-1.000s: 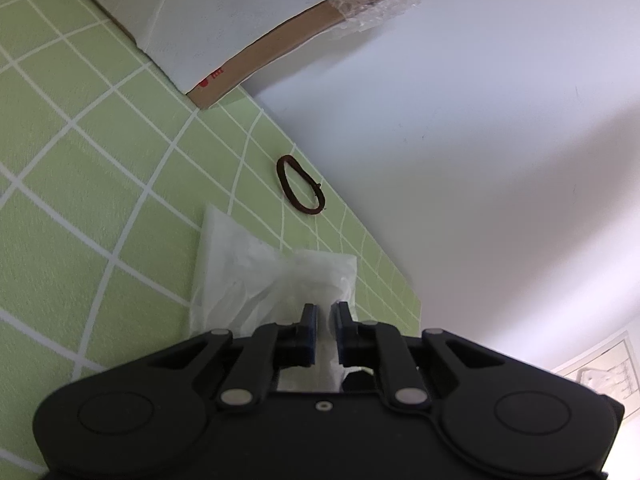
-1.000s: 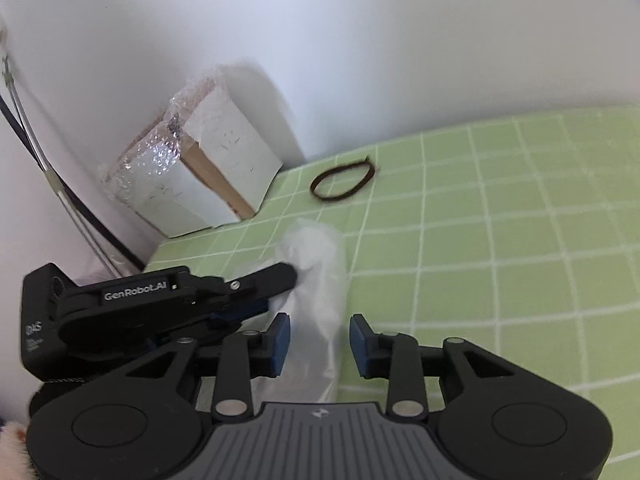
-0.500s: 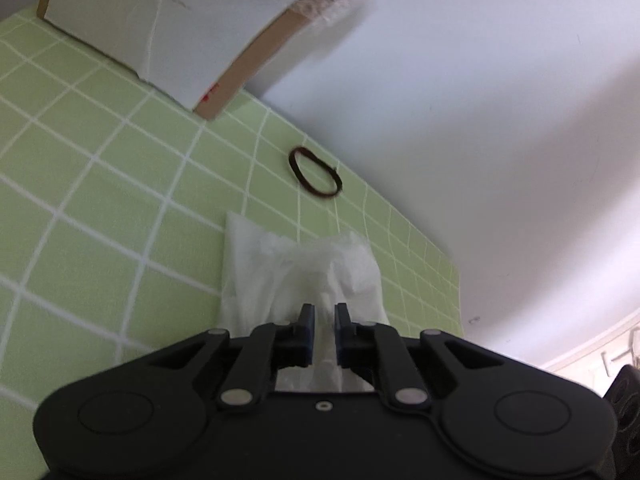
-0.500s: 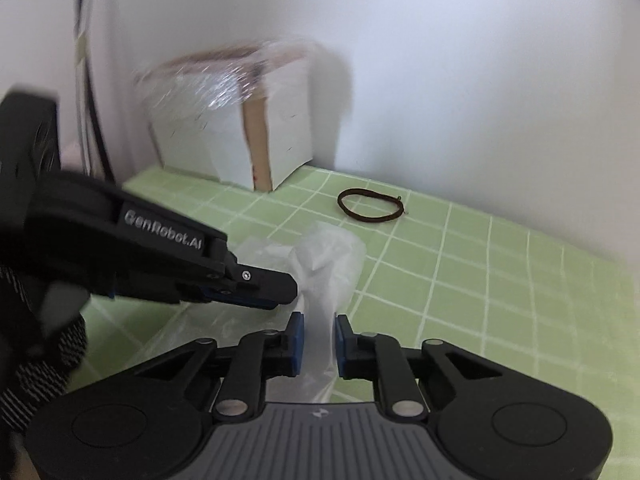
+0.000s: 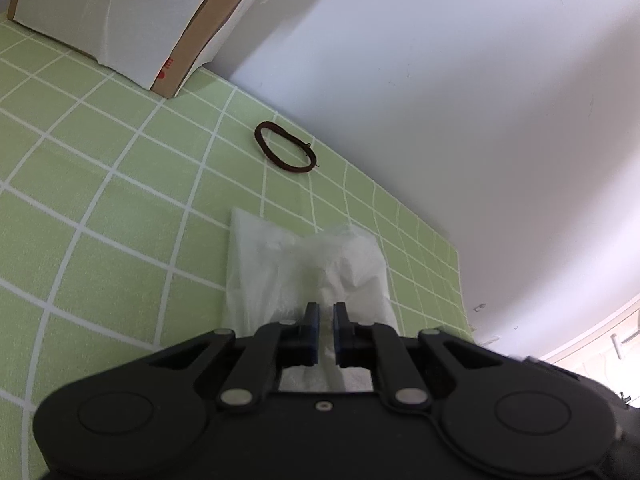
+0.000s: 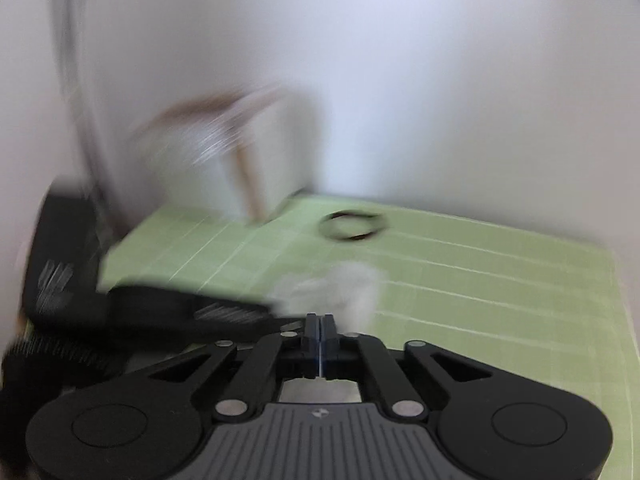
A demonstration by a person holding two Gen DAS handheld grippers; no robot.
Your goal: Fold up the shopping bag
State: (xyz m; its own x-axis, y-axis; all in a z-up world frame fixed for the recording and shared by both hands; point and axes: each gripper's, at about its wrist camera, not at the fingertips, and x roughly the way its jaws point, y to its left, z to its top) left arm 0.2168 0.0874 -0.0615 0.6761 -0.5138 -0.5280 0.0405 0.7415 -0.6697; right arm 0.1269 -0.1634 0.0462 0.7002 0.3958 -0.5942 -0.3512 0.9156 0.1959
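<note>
The shopping bag (image 5: 296,268) is thin white translucent plastic, gathered into a crumpled narrow bundle on the green grid mat (image 5: 100,200). My left gripper (image 5: 324,314) is shut on the bundle's near end, with the plastic running between its fingers. In the blurred right wrist view, the bag (image 6: 336,286) bulges just beyond my right gripper (image 6: 322,320), whose fingers are pressed together on the plastic. The left gripper's black body (image 6: 152,306) lies to the left of the bag there.
A brown elastic loop (image 5: 286,152) (image 6: 352,226) lies on the mat beyond the bag, near the white wall. A cardboard box in bubble wrap (image 5: 120,20) (image 6: 240,160) stands at the back left. The mat (image 6: 500,280) ends at an edge on the right.
My right gripper has closed from open to shut on the bag and swung round. The left gripper kept its hold and tilted, so the box and loop shifted in its view.
</note>
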